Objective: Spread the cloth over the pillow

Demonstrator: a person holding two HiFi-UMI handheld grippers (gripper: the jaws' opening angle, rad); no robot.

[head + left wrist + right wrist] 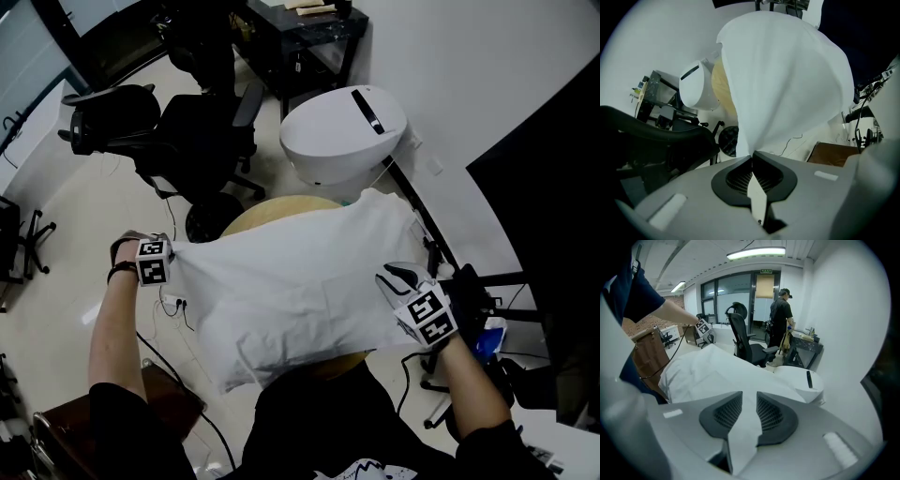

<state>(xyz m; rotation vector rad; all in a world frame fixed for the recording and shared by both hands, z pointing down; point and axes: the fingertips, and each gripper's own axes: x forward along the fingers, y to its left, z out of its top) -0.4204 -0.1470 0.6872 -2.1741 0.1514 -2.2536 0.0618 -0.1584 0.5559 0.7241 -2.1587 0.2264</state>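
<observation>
Cloth (300, 291) hangs stretched in the air above a round tan surface (281, 208), perhaps the pillow; spreading is still to do. Left gripper (751, 157) fingers are pressed together on one corner. Right gripper (749, 401) fingers pinch another edge.

Cloth (300, 291) spans left gripper (169, 251) to right gripper (401, 278), one edge clamped in each, draped over the round table (281, 208); rounded unit (342, 131) sits behind the table, office chair (192, 141) behind-left.
</observation>
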